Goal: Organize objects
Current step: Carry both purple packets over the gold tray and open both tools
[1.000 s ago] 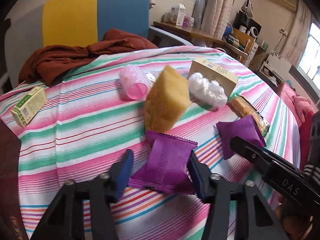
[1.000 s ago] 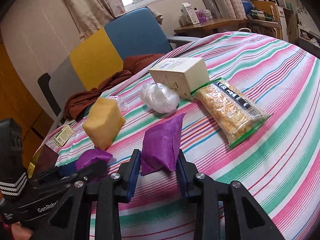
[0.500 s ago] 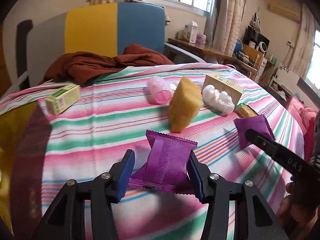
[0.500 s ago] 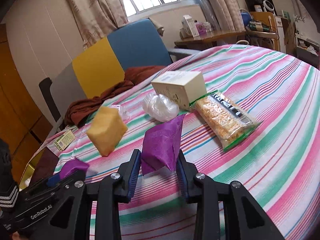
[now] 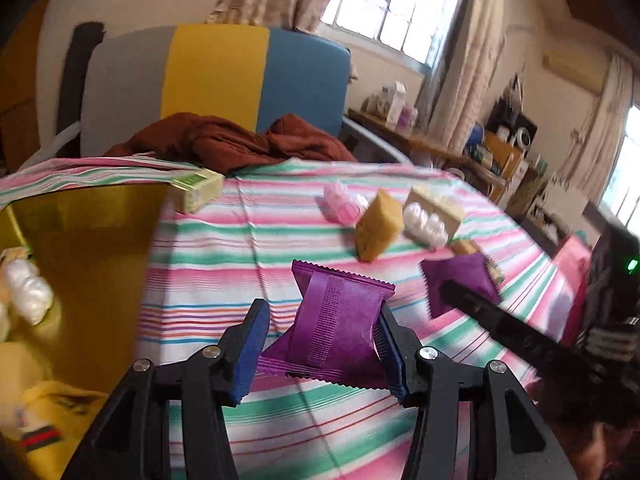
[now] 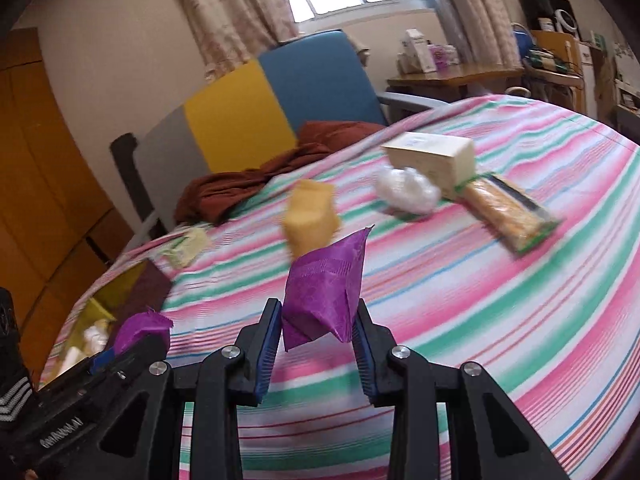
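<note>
Crinkled matt purple foil packet [image 5: 338, 326], woven striped tablecloth [image 5: 248, 240] — porous yellow sponge [image 5: 378, 226], glossy snack wrapper [image 6: 508, 210]

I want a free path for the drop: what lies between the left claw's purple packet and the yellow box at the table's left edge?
In the left wrist view, only bare striped tablecloth separates the purple packet from the yellow box.

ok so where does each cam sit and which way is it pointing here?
Left wrist: on the left gripper, looking along its fingers over the striped table toward the chair; it holds a purple packet, and the right gripper crosses at right.
Right wrist: on the right gripper, facing the same chair across the table, holding another purple packet; the left gripper shows lower left.
Shared: yellow sponge, cream box, brown cloth.
</note>
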